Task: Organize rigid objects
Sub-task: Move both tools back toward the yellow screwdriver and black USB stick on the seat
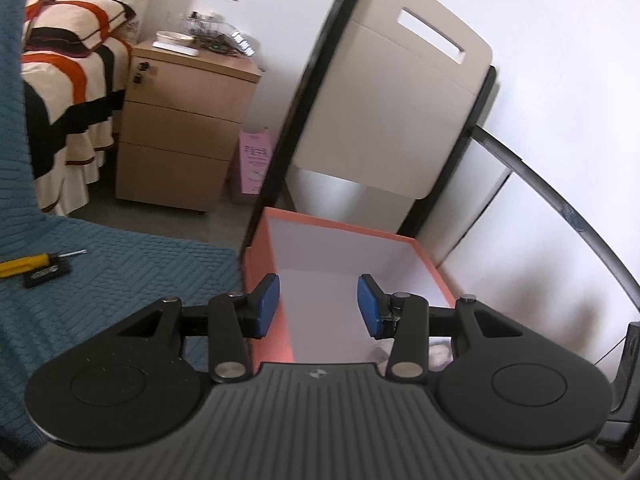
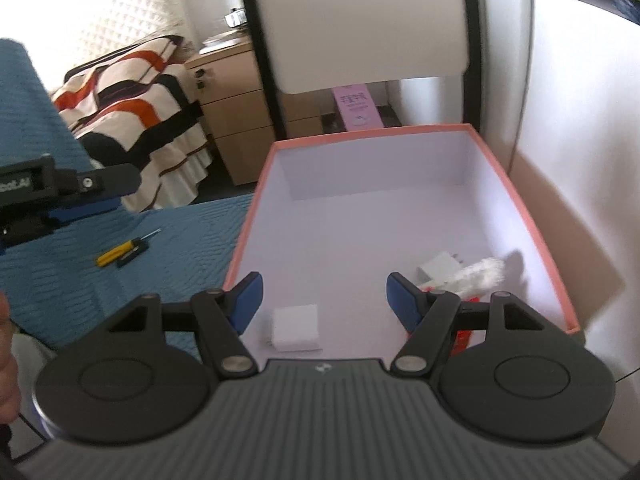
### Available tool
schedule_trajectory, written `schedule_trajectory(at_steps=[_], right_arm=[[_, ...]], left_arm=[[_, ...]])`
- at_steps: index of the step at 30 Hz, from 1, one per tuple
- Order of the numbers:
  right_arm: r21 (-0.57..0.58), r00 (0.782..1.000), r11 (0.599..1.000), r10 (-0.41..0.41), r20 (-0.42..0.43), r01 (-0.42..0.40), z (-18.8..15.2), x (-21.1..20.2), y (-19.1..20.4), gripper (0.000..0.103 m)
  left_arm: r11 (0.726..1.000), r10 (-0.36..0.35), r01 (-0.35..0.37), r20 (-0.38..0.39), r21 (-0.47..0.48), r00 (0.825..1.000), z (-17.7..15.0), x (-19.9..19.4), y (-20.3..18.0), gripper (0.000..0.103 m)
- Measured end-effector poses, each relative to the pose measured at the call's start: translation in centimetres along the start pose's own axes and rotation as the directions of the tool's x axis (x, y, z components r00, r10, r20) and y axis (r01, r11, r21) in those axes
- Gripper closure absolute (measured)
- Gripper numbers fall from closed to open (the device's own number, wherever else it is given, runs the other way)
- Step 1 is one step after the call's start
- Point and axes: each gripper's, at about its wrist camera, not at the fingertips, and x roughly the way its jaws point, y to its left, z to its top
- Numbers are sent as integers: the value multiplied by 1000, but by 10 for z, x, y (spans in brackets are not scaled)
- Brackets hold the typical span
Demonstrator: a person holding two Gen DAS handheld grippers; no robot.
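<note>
An orange box with a white inside [image 2: 516,184] stands on the blue cloth; it also shows in the left wrist view [image 1: 432,264]. In it lie a white block [image 2: 296,327], a white charger [image 2: 438,267], a white fluffy brush [image 2: 480,274] and something red [image 2: 462,338], partly hidden by my right gripper. My right gripper [image 2: 323,304] is open and empty above the box's near end. My left gripper [image 1: 319,306] is open and empty over the box's near left wall; it also shows in the right wrist view [image 2: 80,196]. A yellow screwdriver [image 1: 24,264] and a black bit holder [image 1: 46,274] lie on the cloth to the left.
A folding chair [image 1: 384,120] stands right behind the box. A wooden drawer unit [image 1: 180,120] with clutter on top stands by a bed with a striped blanket [image 1: 76,60]. A pink carton [image 1: 254,160] stands on the floor. The blue cloth [image 1: 120,280] covers the work surface.
</note>
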Motion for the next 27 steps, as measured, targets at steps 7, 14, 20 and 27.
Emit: schedule_trajectory(at_steps=[7,14,20,27], right_arm=[[-51,998,997,54,-13,-54,-11,4,32,33],[-84,995,992,96,-25,-98,-19,11,60,33],[-110,987,982,151,-54,-156,-25,17,83,33],[-140,982,974,171,-79,-180,-33,28,107,33]], left_arm=[[999,31,-31,5,-11,1000,-16,-18,26,53],[995,99,-98,21,-24,995,-30,-36,59,53],[988,153,-152,23,-36,988,-43,-51,87,53],[974,221,-219,24,-63,975,-60,-55,122,46]])
